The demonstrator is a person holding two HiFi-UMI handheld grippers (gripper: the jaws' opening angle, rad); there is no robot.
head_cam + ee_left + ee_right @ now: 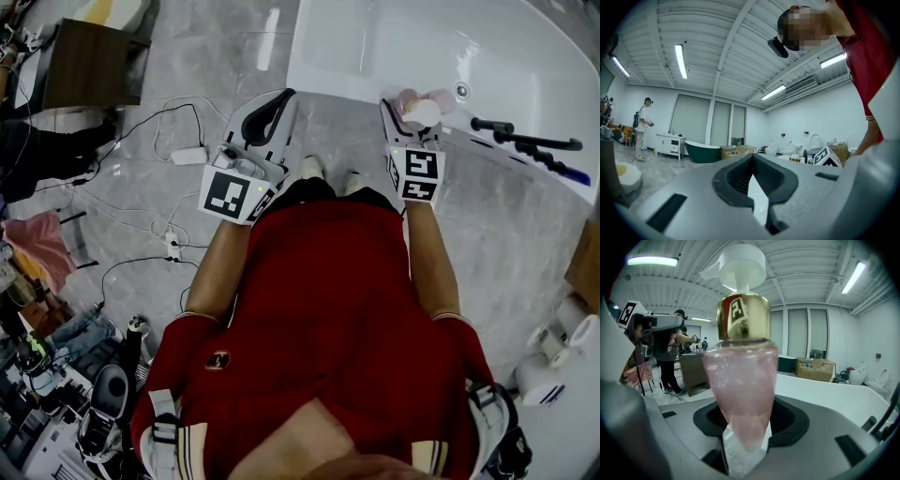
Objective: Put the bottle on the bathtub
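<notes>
left gripper (279,101): fingers together, empty | right gripper (415,114): fingers clamped on bottle (740,385) | 2 arms extended forward

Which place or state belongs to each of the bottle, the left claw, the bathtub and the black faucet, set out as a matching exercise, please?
Things:
1. bottle
2. left claw
3. bathtub
4. black faucet

Places or states:
A. on the tub's rim, at the right of the head view
B. shut, with nothing between the jaws
C. pink, gripped in the right claw
D. white, standing on the floor just ahead of the person

Pairs: 1-C, 2-B, 3-D, 4-A
</notes>
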